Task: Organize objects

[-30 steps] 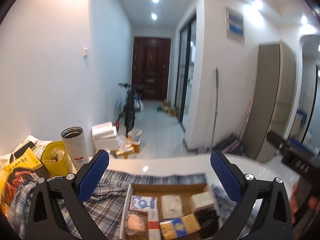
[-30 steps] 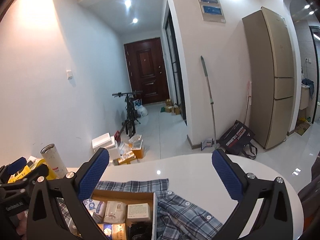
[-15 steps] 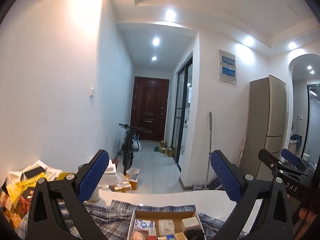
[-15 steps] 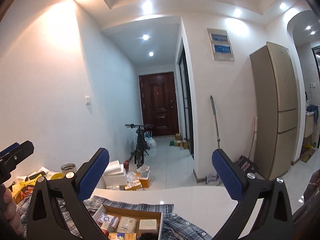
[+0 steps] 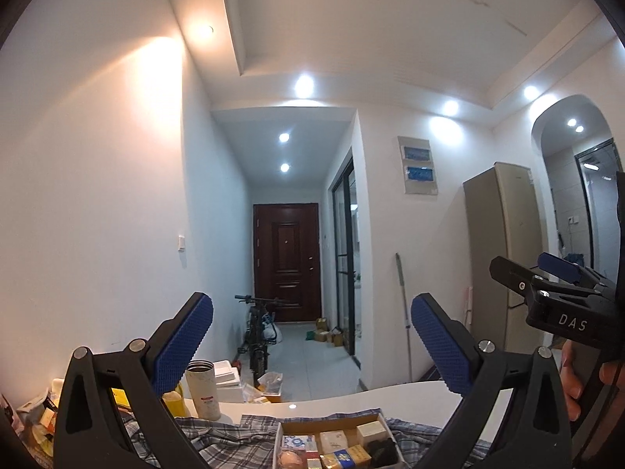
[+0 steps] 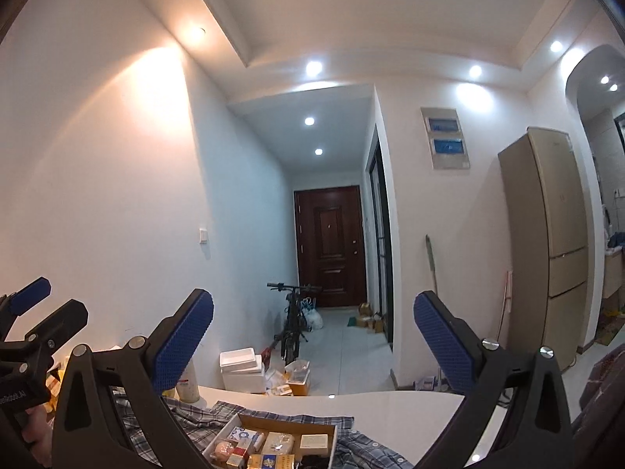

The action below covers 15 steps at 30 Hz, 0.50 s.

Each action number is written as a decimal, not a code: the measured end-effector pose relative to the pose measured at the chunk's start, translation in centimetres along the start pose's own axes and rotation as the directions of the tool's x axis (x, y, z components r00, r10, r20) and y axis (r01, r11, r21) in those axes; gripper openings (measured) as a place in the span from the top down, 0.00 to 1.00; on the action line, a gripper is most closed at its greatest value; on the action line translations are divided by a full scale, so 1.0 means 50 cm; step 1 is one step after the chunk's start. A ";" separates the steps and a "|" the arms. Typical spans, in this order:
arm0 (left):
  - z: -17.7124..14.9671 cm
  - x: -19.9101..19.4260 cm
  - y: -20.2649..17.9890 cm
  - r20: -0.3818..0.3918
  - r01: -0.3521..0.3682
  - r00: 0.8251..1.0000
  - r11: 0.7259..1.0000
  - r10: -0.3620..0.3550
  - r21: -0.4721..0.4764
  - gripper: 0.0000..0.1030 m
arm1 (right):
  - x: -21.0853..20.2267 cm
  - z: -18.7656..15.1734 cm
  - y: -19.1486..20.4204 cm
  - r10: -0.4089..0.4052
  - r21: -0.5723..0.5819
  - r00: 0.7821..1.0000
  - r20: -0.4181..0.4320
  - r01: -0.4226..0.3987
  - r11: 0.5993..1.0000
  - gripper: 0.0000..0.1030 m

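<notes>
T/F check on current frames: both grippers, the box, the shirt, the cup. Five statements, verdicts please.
1. Both hand-held grippers, left and right, are open and hold nothing. True.
2. The cardboard box is empty. False: it holds small packets and boxes.
3. The box sits on a plaid shirt spread on the white table. True.
4. The metal cup lies on its side. False: it stands upright, left of the box.
5. The grippers are down inside the box. False: both are raised, pointing at the hallway above the table.
</notes>
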State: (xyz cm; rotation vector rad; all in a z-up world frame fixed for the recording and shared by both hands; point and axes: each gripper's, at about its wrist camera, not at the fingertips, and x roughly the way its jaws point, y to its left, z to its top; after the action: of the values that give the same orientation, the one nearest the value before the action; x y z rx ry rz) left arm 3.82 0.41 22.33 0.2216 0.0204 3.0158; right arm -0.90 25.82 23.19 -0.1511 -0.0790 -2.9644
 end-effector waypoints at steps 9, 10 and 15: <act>0.030 -0.149 -0.008 0.057 0.007 0.998 1.000 -0.008 0.020 0.00 | -0.195 0.019 0.065 -0.043 -0.112 0.991 0.130 0.058 0.992 0.00; 0.032 -0.160 -0.010 0.065 -0.008 0.998 1.000 0.006 0.027 0.00 | -0.209 0.023 0.077 -0.060 -0.138 0.989 0.136 0.079 0.987 0.00; 0.021 -0.194 -0.009 0.047 0.015 0.999 0.999 -0.017 0.033 0.00 | -0.239 0.024 0.093 -0.050 -0.168 0.991 0.128 0.071 0.983 0.00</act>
State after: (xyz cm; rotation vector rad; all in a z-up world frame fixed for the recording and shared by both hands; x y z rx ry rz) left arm 13.57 -0.27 21.94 0.2939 0.0676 2.9952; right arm 11.73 23.34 23.34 -0.3604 0.1599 -3.0172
